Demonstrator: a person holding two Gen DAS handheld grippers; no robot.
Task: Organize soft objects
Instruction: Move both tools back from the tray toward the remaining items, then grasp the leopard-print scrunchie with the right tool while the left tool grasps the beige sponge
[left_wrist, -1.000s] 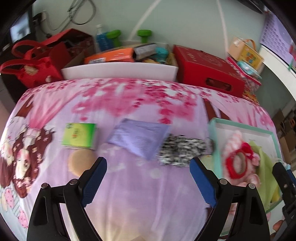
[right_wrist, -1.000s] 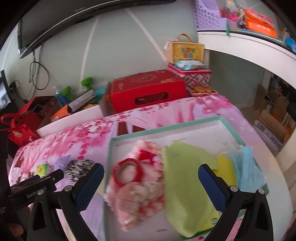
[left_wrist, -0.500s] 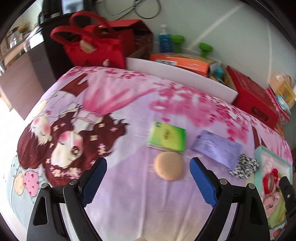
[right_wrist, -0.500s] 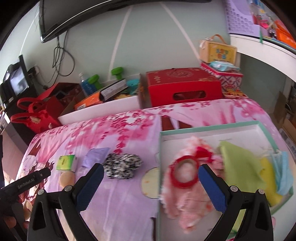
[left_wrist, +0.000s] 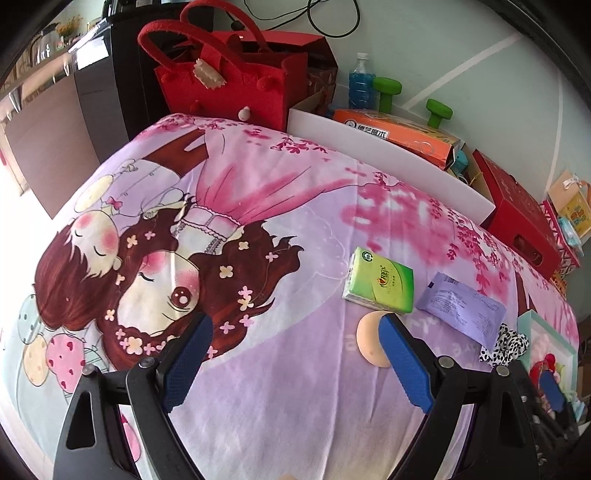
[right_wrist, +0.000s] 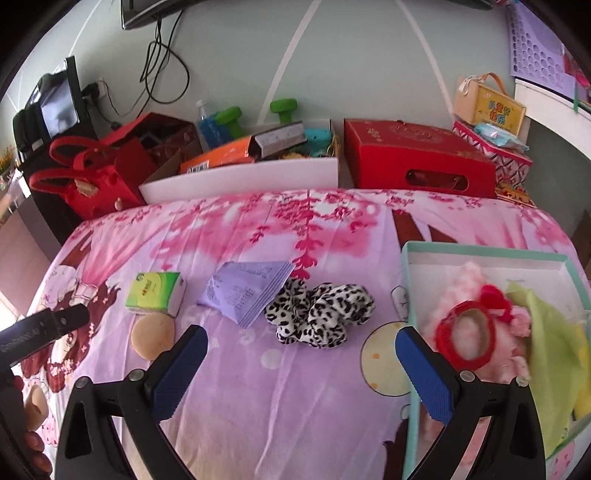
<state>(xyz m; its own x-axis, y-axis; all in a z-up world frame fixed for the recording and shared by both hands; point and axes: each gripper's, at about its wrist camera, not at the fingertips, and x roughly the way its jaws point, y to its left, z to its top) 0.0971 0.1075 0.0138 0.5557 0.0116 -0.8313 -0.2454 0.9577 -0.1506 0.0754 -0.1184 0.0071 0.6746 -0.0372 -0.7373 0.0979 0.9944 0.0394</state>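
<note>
On the pink cartoon bedsheet lie a green tissue pack, a round beige powder puff, a purple packet and a leopard-print scrunchie. The teal-rimmed box at right holds a pink fluffy item with a red ring and a green cloth. My right gripper is open and empty, just in front of the scrunchie. My left gripper is open and empty; the puff sits by its right finger, the tissue pack and packet beyond.
Behind the bed stand a red felt bag, a white bin with orange packages, a red carton and green dumbbells. The left gripper's body shows at the left of the right wrist view.
The left gripper has swung left across the bed, from the box and scrunchie to the puff and tissue pack. The right gripper has swung left from over the box to the scrunchie.
</note>
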